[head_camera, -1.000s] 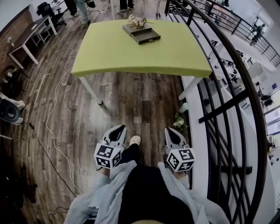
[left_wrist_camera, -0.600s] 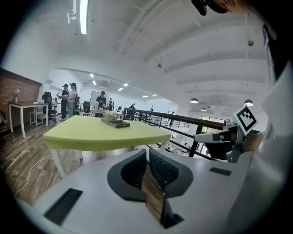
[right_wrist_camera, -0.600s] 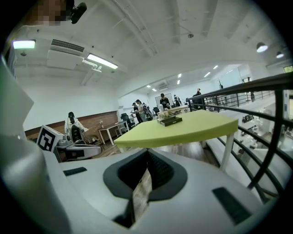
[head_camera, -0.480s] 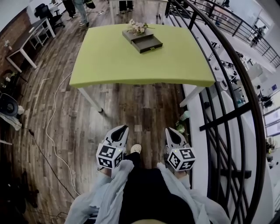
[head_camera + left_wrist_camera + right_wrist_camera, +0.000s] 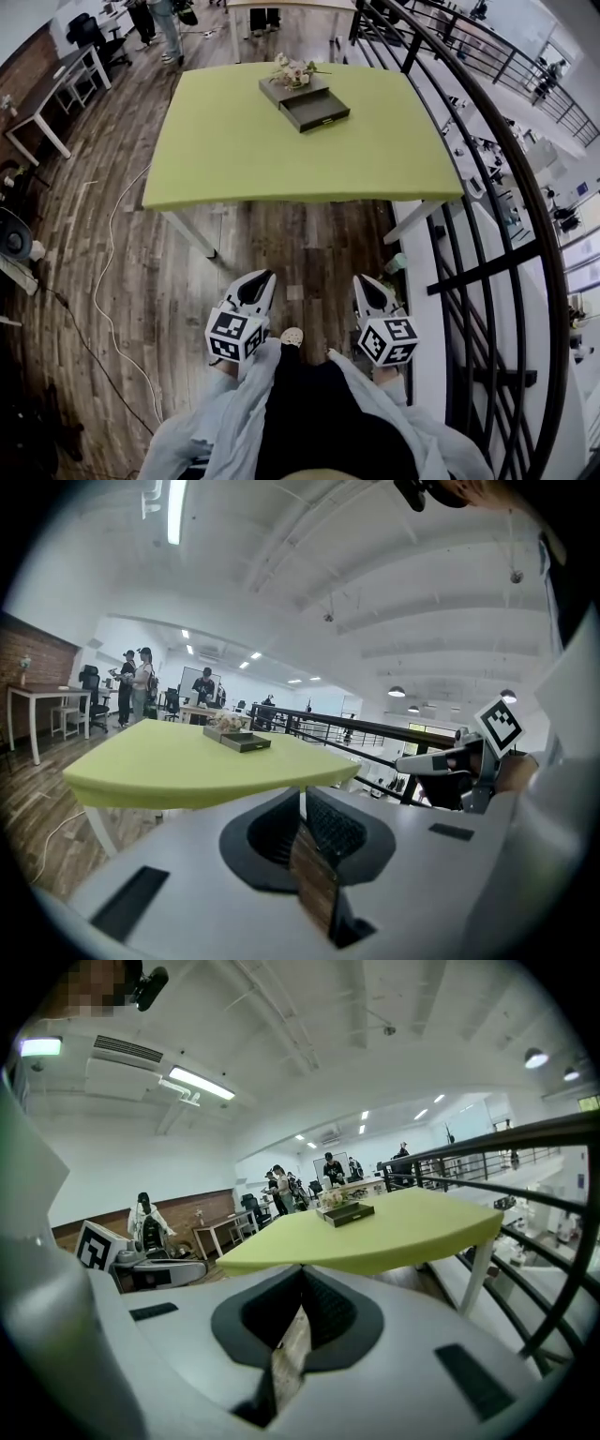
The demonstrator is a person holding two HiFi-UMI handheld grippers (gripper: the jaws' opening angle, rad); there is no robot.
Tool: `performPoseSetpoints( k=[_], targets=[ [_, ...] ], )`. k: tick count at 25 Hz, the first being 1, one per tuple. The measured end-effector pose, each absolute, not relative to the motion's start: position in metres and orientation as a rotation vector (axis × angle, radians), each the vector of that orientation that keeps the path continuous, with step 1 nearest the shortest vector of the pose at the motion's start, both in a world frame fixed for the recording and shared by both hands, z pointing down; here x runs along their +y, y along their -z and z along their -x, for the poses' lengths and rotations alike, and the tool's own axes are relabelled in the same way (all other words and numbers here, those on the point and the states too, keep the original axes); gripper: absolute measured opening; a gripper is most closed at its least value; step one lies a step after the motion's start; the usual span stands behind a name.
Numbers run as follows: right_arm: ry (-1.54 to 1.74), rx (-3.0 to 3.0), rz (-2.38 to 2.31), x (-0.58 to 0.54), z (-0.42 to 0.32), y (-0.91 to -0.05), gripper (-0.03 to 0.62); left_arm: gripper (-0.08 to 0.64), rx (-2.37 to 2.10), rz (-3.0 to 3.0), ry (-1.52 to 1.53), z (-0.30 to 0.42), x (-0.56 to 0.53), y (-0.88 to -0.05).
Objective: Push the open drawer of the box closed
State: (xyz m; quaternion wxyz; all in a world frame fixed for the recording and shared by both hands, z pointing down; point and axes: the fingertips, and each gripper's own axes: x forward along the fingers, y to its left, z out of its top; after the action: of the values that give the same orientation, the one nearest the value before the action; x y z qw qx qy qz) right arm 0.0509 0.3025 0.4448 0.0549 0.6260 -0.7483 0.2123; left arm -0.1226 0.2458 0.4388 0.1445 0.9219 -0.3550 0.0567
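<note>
Drawer (image 5: pixel 319 113) stands pulled out of the box (image 5: pixel 292 91), its open front facing roughly 5 o'clock. Both sit on the far half of the green table (image 5: pixel 244 141), at 12 o'clock in the head view. A small spray of flowers (image 5: pixel 293 69) lies at the box's back edge.

Compared with a second ago, the table and box sit lower in the head view and look larger. The table's near edge has slid down toward the grippers, so the person has walked closer. The drawer is as open as it was, and both tools are well apart from it. The white shoe (image 5: pixel 292 336) has dropped from ahead of the grippers to between their marker cubes.

The left gripper (image 5: pixel 261 277) at 7 o'clock and the right gripper (image 5: pixel 364 282) at 5 o'clock hang over the wooden floor (image 5: pixel 309 244), short of the table. They are in much the same spots as before and point toward 12 o'clock. Each gripper's own view shows its jaws clenched together with nothing between them.

In the left gripper view the box is small on the table at 11 o'clock; in the right gripper view it sits just above centre. A black railing (image 5: pixel 478 261) runs down the 3 o'clock side. A pale cable (image 5: pixel 97 291) trails over the floor at 9 o'clock. People (image 5: pixel 169 19) stand beyond the table at 11 o'clock.
</note>
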Motion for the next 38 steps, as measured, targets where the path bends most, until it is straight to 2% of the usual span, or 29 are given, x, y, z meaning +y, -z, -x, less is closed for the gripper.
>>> performPoseSetpoints(
  k=[24,38],
  targets=[
    [-0.751,-2.236,-1.872,0.229,-0.061,-0.465,0.008,0.028,-1.014,-2.644,-0.238,0.112,0.166,-0.456],
    [-0.773,-2.292,-1.828,0.117,-0.091,-0.465,0.008,0.028,-1.095,-2.634,-0.221,0.091,0.069,-0.447]
  ],
)
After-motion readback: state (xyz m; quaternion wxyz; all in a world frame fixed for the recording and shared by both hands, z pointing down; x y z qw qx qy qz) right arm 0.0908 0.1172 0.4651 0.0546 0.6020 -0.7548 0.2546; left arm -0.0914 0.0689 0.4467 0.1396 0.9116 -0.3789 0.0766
